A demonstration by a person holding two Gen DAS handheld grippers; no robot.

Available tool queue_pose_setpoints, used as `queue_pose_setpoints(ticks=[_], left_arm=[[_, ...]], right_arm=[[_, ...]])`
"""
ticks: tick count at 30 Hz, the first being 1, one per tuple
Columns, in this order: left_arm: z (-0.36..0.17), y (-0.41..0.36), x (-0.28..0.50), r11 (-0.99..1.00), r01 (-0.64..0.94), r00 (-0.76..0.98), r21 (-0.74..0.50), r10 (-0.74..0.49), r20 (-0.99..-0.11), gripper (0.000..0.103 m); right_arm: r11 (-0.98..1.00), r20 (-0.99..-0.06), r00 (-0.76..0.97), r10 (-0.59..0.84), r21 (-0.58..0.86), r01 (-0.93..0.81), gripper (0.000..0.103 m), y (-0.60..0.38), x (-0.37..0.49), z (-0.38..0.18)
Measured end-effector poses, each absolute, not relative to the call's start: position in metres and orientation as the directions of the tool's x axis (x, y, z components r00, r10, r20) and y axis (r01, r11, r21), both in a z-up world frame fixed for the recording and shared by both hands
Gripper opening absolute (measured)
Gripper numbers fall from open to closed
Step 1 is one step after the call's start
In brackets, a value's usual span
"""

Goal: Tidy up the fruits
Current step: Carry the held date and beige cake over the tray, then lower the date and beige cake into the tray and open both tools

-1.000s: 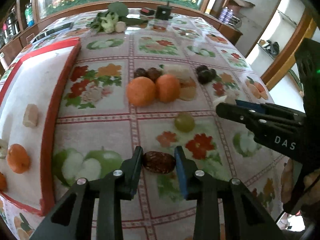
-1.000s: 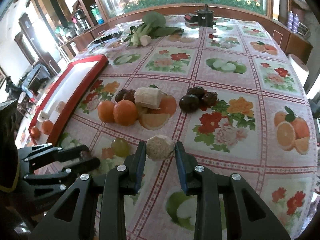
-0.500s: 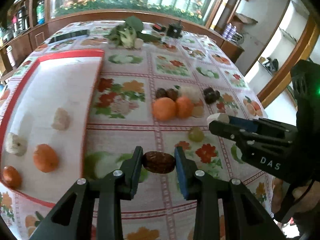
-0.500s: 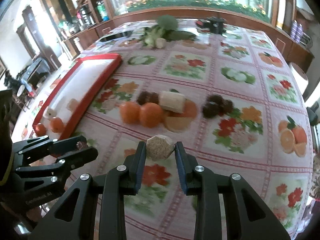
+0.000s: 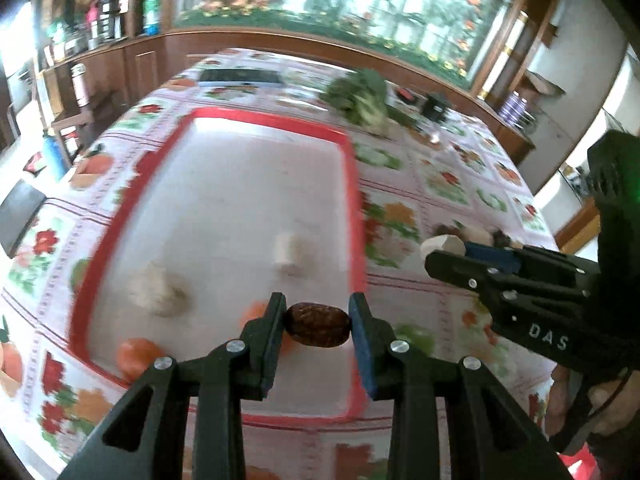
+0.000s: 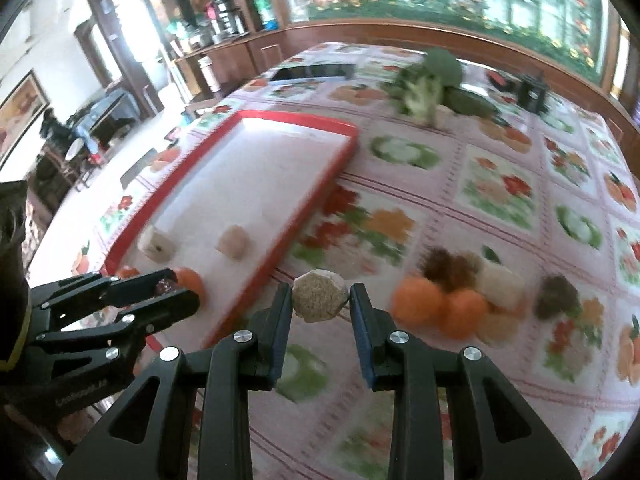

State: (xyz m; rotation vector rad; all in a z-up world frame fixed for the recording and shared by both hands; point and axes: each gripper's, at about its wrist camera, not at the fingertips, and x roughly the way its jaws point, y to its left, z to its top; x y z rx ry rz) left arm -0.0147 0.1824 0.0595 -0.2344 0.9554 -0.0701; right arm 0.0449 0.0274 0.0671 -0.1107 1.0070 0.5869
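left gripper (image 5: 318, 322) clamps wrinkled dark-brown date (image 5: 317, 324), above near end of red-rimmed white tray (image 5: 356, 184) | right gripper (image 6: 320, 300) clamps tan hexagonal fruit chunk (image 6: 319, 295), above floral-cloth bench (image 6: 500, 184) just outside tray's right rim | tray's far half bare | right gripper's side reads "DAS"

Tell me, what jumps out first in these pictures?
The big red tray on the flowery tablecloth, with a few fruit pieces already on it. The left gripper holds a dark brown date above the tray; the right gripper pinches a tan chunk.
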Motion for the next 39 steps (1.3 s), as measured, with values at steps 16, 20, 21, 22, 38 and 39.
queue_pose_setpoints(ticks=[16,20,21,22,38,39], left_arm=[[0.046,0.270,0.035,0.963,-0.192,0.577,-0.190,-0.046,-0.815,0.035],[0.037,0.281,0.042,0.959,-0.207,0.562,-0.194,-0.046,-0.826,0.035],[0.035,0.282,0.043,0.958,-0.209,0.558,-0.196,-0.048,-0.829,0.035],[0.033,0.284,0.045,0.958,-0.210,0.553,-0.196,-0.049,-0.832,0.035],[0.014,0.284,0.051,0.958,-0.231,0.509,-0.170,-0.030,-0.860,0.036],[0.014,0.285,0.051,0.958,-0.231,0.508,-0.170,-0.030,-0.861,0.036]], right_arm=[[0.767,-0.831,0.322,0.454,0.180,-0.616,0.028,0.135,0.078,0.052],[0.752,-0.844,0.299,0.445,0.172,-0.636,0.028,0.152,0.085,0.039],[0.750,-0.848,0.294,0.440,0.167,-0.640,0.028,0.156,0.086,0.036],[0.747,-0.851,0.289,0.438,0.166,-0.644,0.029,0.159,0.087,0.034],[0.731,-0.872,0.259,0.416,0.151,-0.665,0.029,0.172,0.094,0.012],[0.732,-0.873,0.259,0.413,0.150,-0.664,0.030,0.172,0.094,0.012]])
